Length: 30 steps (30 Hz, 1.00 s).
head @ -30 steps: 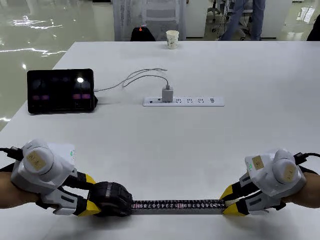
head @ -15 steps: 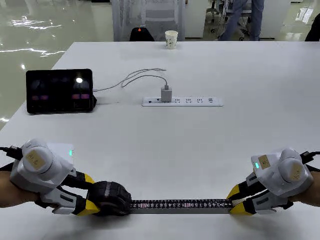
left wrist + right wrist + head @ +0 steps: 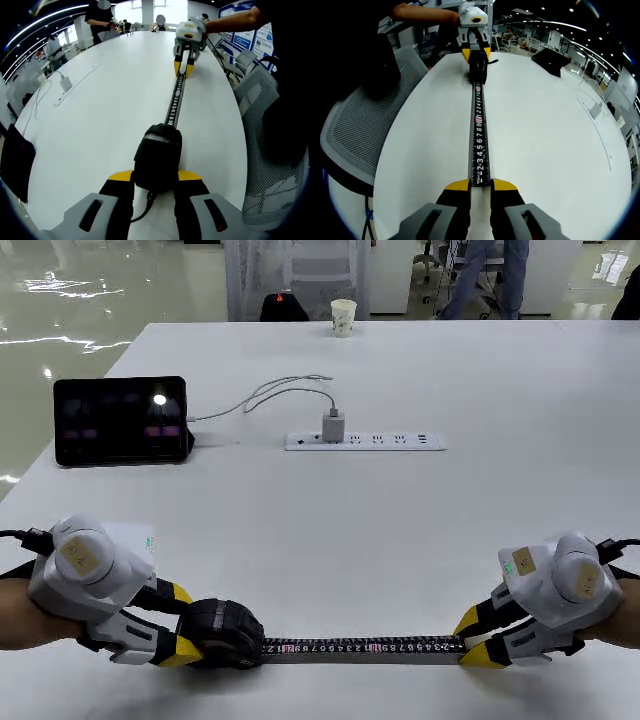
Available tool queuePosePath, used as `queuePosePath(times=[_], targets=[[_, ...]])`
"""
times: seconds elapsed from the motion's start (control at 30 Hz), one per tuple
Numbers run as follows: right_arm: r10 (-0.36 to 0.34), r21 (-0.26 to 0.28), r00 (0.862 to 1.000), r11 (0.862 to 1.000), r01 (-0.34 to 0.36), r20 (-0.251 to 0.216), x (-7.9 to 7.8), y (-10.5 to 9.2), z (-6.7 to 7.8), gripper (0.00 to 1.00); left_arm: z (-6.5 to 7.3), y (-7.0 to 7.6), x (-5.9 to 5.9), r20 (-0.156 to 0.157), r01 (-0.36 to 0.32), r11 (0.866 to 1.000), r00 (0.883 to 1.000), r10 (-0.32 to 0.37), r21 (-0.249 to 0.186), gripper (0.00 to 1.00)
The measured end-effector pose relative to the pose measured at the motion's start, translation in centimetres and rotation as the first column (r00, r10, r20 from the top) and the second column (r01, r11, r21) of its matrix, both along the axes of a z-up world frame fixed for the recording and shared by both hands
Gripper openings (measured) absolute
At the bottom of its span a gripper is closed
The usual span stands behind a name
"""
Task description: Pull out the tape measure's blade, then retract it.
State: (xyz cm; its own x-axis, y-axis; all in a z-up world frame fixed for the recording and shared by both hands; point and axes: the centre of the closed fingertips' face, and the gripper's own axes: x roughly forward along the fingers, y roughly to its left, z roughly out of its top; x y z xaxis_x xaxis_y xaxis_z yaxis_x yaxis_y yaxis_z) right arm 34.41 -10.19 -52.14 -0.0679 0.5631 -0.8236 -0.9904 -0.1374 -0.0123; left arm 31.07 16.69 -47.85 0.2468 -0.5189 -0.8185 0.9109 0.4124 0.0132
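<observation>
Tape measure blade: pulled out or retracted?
Out: the blade stretches from the case in the left tongs to the right tongs clamping its end.

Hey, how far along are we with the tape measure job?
Done, it seems: the blade lies pulled out along the table. In hand: the left tool clamps the black case, the right tool pinches the blade's end. Left: letting the blade retract into the case.
</observation>
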Motion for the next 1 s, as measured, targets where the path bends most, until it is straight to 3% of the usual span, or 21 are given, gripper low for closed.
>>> queuePosePath(times=[0.8, 1.0], targets=[[0.010, -0.035, 0.999, 0.999, -0.008, 0.042, 0.12, -0.05, 0.01, 0.12, -0.49, 0.56, 0.43, -0.003, 0.002, 0.999, 1.000, -0.002, 0.044, 0.26], [-0.006, -0.024, 0.999, 1.000, 0.007, 0.052, 0.28, 0.30, 0.45, 0.16, -0.42, 0.93, 0.37, 0.000, -0.008, 0.999, 1.000, 0.008, 0.046, 0.28]])
